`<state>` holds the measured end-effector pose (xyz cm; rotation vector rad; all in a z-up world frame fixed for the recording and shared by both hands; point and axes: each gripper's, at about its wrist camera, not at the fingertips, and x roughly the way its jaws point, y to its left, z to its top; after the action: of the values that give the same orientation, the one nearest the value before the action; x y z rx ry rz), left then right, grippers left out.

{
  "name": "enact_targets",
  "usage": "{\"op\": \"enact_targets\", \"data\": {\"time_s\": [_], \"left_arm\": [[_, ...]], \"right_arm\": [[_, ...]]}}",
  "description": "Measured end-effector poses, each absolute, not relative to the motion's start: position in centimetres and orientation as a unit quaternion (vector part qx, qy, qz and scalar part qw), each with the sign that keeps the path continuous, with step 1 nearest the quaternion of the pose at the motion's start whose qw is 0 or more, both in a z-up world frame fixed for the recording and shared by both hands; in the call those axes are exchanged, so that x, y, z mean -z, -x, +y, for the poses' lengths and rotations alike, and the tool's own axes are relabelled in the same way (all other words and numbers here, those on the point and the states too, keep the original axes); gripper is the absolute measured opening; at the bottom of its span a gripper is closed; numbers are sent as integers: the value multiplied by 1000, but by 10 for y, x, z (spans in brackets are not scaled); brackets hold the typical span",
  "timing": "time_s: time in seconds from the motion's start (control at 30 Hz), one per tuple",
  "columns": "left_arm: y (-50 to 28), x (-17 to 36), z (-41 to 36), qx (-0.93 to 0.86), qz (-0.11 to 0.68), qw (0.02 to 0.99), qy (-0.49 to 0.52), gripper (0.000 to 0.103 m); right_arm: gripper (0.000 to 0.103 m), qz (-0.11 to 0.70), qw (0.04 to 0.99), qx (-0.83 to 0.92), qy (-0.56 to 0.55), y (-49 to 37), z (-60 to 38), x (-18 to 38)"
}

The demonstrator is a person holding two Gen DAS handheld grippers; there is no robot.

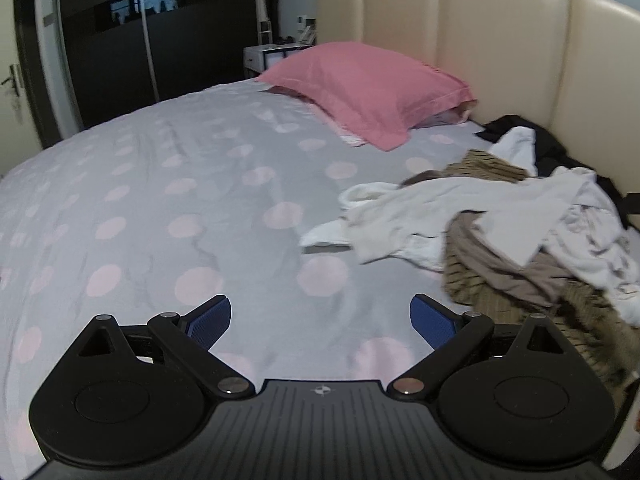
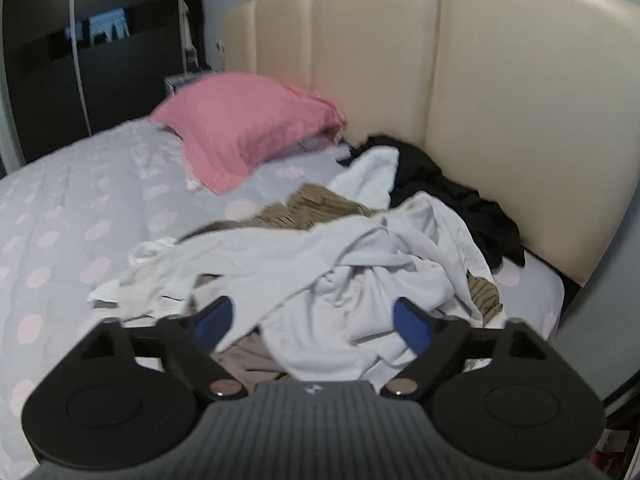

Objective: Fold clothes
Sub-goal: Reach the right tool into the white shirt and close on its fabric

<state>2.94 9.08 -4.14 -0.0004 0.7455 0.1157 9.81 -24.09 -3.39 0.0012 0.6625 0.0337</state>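
Clothes lie in loose heap on bed, near headboard, beside pink pillow. Heap mixes white garments, brown striped piece, black item at back; all crumpled, none visibly folded, no folded stack in either view. Left gripper hovers over bare polka-dot cover, jaws wide, holding nothing. Right gripper hovers above near edge of heap, jaws wide, empty. Judgement: whole visible pile left to fold; folded items elsewhere cannot be ruled out.
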Motion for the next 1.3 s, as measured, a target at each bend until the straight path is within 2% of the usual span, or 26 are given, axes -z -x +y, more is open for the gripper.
{"op": "enact_targets", "data": {"time_s": [0.13, 0.2, 0.53, 0.6, 0.67, 0.7, 0.77, 0.87, 1.03, 1.3], "left_arm": [[-34, 50, 112, -69, 378, 923, 18, 95], [-36, 54, 123, -75, 384, 920, 26, 94], [-38, 92, 156, -104, 422, 900, 33, 94], [-37, 101, 160, -104, 431, 896, 41, 94], [-37, 109, 162, -103, 441, 891, 44, 94], [-37, 111, 162, -102, 444, 889, 44, 94], [-37, 114, 163, -103, 448, 887, 43, 94], [-35, 113, 163, -106, 447, 887, 42, 94], [-29, 108, 162, -108, 441, 890, 37, 94], [-14, 86, 159, -112, 424, 898, 27, 94]], "right_arm": [[82, 350, 936, 6, -28, -134, -257, 49], [78, 362, 931, 12, -47, -152, -263, 59], [77, 429, 899, 82, -34, -209, -281, 116], [70, 437, 895, 78, -44, -213, -283, 122], [48, 439, 895, 66, -41, -214, -280, 122], [43, 438, 896, 60, -37, -214, -276, 120], [21, 430, 901, 50, -19, -212, -268, 116], [16, 410, 911, 35, 3, -207, -257, 108], [15, 372, 928, -23, -2, -183, -236, 78], [11, 363, 923, -130, 9, -138, -174, 42]]}}
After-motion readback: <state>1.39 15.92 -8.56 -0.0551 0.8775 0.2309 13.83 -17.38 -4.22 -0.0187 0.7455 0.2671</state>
